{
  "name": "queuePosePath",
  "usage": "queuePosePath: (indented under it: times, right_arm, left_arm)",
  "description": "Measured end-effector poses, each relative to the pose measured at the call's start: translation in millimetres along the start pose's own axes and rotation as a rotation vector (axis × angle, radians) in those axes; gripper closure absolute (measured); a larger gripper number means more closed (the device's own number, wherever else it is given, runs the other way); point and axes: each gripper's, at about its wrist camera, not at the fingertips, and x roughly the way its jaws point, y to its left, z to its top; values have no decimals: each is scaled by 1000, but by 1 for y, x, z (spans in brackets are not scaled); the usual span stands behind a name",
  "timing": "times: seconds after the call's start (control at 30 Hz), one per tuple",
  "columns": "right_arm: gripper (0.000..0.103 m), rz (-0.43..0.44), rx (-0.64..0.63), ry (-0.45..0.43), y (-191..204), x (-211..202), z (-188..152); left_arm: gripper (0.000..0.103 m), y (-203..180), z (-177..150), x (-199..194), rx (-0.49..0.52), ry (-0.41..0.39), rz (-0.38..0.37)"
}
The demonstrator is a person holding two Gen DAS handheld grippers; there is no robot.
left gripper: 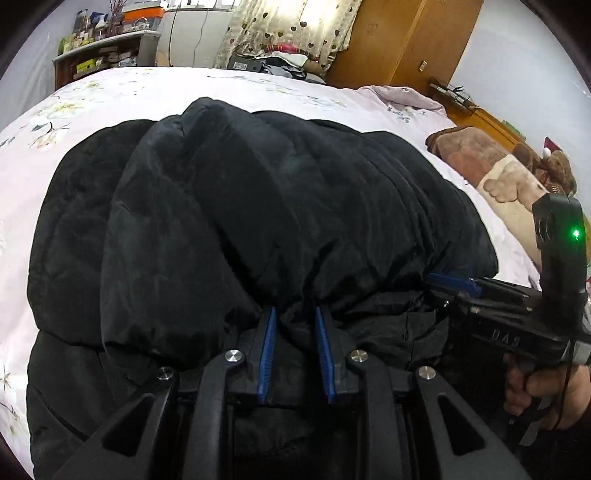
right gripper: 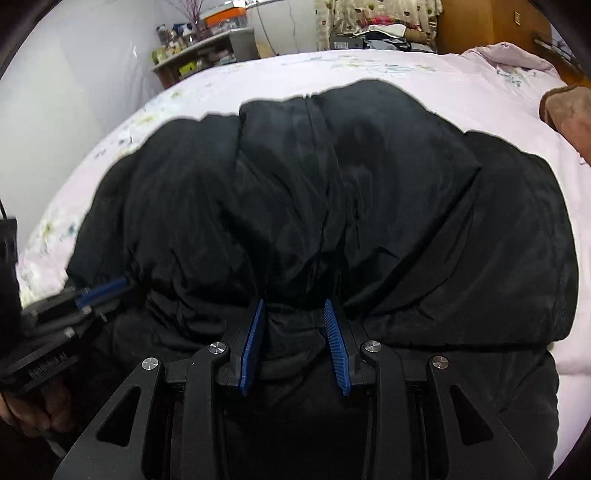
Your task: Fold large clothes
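A large black padded jacket [left gripper: 258, 206] lies bunched on the bed and fills both views; it also shows in the right wrist view [right gripper: 332, 192]. My left gripper [left gripper: 295, 314] is shut on a gathered edge of the jacket, fabric pinched between its blue pads [left gripper: 266, 347]. My right gripper [right gripper: 295, 310] is shut on the same near edge, fabric bunched between its blue pads [right gripper: 334, 343]. The right gripper shows at the right of the left wrist view [left gripper: 443, 282]. The left gripper shows at the left of the right wrist view [right gripper: 110, 288].
The bed has a pale pink floral sheet [left gripper: 110, 99]. A brown blanket [left gripper: 469, 151] and a teddy bear [left gripper: 554, 166] lie at the right. A cluttered shelf [left gripper: 103, 48], a curtain [left gripper: 295, 26] and a wooden wardrobe [left gripper: 406, 40] stand behind.
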Motion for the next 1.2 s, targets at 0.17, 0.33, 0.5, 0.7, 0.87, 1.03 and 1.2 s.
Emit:
queuePosePath:
  times: [0.17, 0.33, 0.5, 0.7, 0.87, 1.03, 1.2]
  right_arm:
    - [70, -19, 17, 26, 3, -7, 7]
    - [70, 25, 18, -80, 17, -57, -3]
    - [70, 5, 0, 31, 20, -19, -31]
    - [70, -1, -1, 35, 14, -10, -34]
    - [70, -31, -21, 45, 24, -7, -31]
    - [70, -38, -18, 58, 35, -6, -23]
    - [70, -54, 5, 29, 42, -32, -24]
  left_arm:
    - [78, -8, 9, -21, -9, 12, 9]
    - [79, -30, 2, -55, 38, -55, -59]
    - [79, -19, -26, -11, 12, 55, -38]
    - [79, -17, -27, -6, 19, 50, -22]
    - [79, -21, -29, -3, 24, 46, -6]
    - [78, -26, -20, -6, 24, 57, 10]
    - [79, -33, -19, -24, 17, 60, 32]
